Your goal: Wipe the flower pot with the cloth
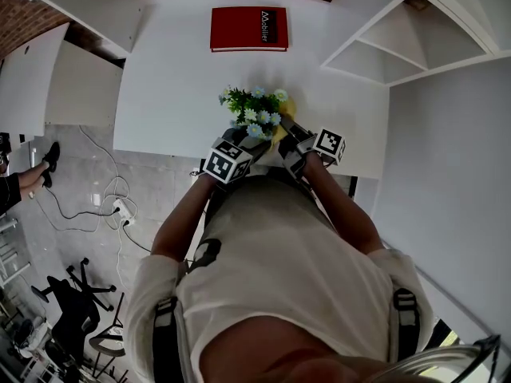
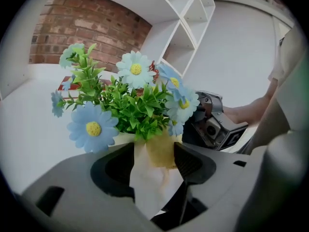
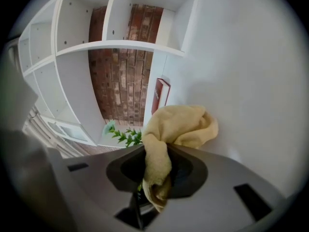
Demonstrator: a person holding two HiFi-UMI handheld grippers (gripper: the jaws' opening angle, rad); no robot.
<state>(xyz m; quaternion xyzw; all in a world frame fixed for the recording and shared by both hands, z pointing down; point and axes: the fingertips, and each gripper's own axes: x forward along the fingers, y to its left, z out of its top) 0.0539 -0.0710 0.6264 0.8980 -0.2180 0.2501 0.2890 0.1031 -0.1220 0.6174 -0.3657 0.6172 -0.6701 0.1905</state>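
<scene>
Between left fingers (image 2: 194, 162), flower pot (image 2: 150, 180)

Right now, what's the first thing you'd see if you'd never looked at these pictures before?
The bunch of blue flowers jumps out first, growing from a white flower pot clamped between the jaws of the left gripper. Next comes the yellow cloth, bunched up and pinched in the right gripper beside the pot. A red book lies at the far side of the white table.
</scene>
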